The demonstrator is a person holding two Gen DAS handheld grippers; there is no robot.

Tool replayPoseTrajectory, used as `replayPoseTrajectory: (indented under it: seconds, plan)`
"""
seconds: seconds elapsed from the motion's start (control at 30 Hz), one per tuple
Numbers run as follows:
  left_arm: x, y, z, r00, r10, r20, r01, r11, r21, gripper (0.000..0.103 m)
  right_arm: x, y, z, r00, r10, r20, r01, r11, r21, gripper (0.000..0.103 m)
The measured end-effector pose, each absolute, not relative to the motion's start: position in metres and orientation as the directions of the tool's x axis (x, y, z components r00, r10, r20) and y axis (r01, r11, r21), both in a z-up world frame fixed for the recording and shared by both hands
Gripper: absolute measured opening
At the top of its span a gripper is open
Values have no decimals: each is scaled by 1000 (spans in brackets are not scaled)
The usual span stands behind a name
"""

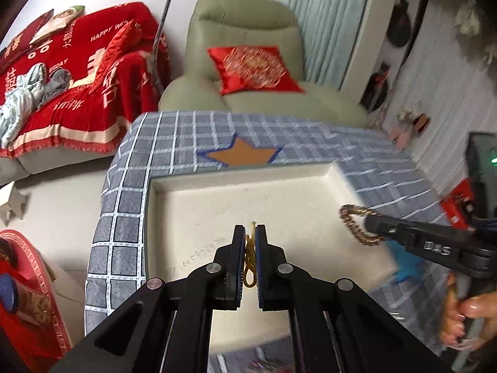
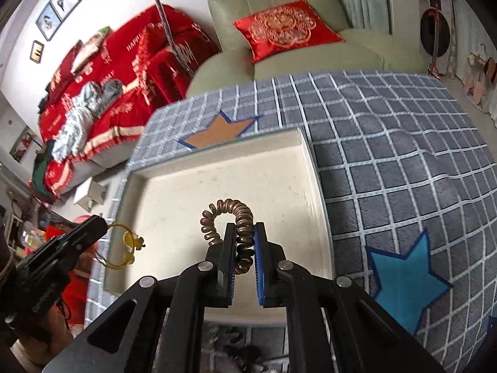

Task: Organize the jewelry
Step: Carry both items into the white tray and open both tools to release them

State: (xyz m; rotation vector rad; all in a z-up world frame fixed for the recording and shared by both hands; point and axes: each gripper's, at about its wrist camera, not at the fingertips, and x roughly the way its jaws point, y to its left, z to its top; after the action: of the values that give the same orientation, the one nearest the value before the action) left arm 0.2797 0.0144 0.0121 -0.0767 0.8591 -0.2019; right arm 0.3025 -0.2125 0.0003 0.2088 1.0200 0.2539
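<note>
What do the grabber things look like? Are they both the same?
Yes, they match. Each hand-held gripper, left and right, is black with angled link arms joined by round silver pins. The two flat fingers have ridged blue pads on their inner faces. The right one carries pale lettering on its side. A hand with glossy painted nails grips its handle.

Ahead of me stands a pale green armchair point(image 1: 245, 62) with a red embroidered cushion point(image 1: 253, 70) on its seat. To its left a sofa lies under a red throw point(image 1: 87, 93) printed with white lettering, crumpled light blue clothes point(image 1: 21, 93) heaped on it. Framed pictures point(image 2: 59, 9) hang on the white wall above. Pale teal curtains point(image 1: 329, 15) hang behind the armchair. The floor point(image 1: 59, 199) is light.
</note>
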Motion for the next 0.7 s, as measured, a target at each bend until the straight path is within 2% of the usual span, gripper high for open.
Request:
replayPoseTrajectory:
  seconds: [0.23, 0.43, 0.53, 0.63, 0.67, 0.7]
  plan:
    - [296, 11, -34, 574, -136, -808, 118, 990, -83, 23, 319, -209, -37, 454, 264, -851, -97, 964, 248, 11]
    - [300, 4, -54, 543, -63, -837, 120, 993, 3, 23, 321, -208, -50, 443, 251, -861, -82, 967, 239, 13]
    - [299, 1, -53, 562, -30, -827, 119, 992, 44, 23, 321, -207, -49, 435, 244, -867, -82, 969, 231, 17]
    - [300, -2, -51, 555, -16, -832, 117, 991, 59, 23, 318, -208, -43, 443, 261, -858, -83, 964, 251, 39]
    - [300, -1, -50, 555, -20, -832, 115, 992, 53, 23, 317, -208, -41, 448, 265, -854, -84, 963, 255, 53]
    - [300, 0, -50, 557, -22, -830, 110, 993, 47, 23, 314, -209, -36, 462, 274, -844, -86, 961, 264, 58]
